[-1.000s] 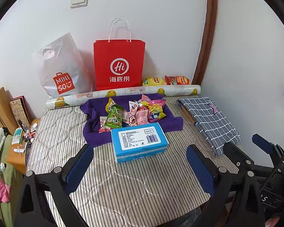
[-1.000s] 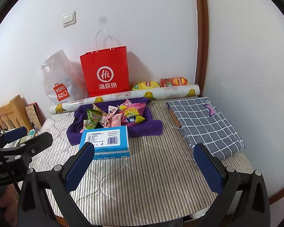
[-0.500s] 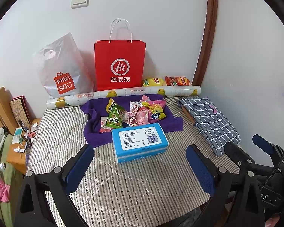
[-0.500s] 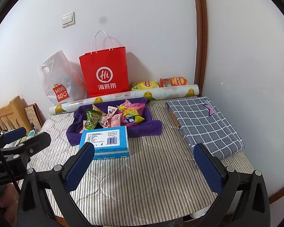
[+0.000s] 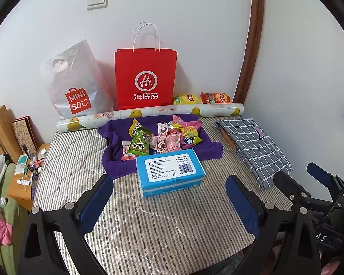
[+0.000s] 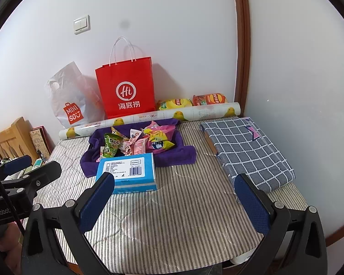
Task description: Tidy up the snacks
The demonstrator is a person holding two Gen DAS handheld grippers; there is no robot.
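1. Left gripper point(image 5: 169, 202): jaws released wide, holding nothing, above the striped surface point(image 5: 162, 229).
2. Right gripper point(image 6: 175, 200): jaws likewise spread and empty.
3. Snack packets point(image 5: 162, 137) lie heaped on a purple towel point(image 5: 117, 167), just behind a blue tissue box point(image 5: 169, 174).

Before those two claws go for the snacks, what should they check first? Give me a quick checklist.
1. Left gripper open and empty: ok.
2. Right gripper open and empty: ok.
3. Snacks in view, piled on the purple cloth: ok.
4. Straight path to the snacks: not ok, the blue box sits right in front of them.
5. Where the snacks should go: cannot tell.
6. Two chip bags behind the roll, reachable: cannot tell.
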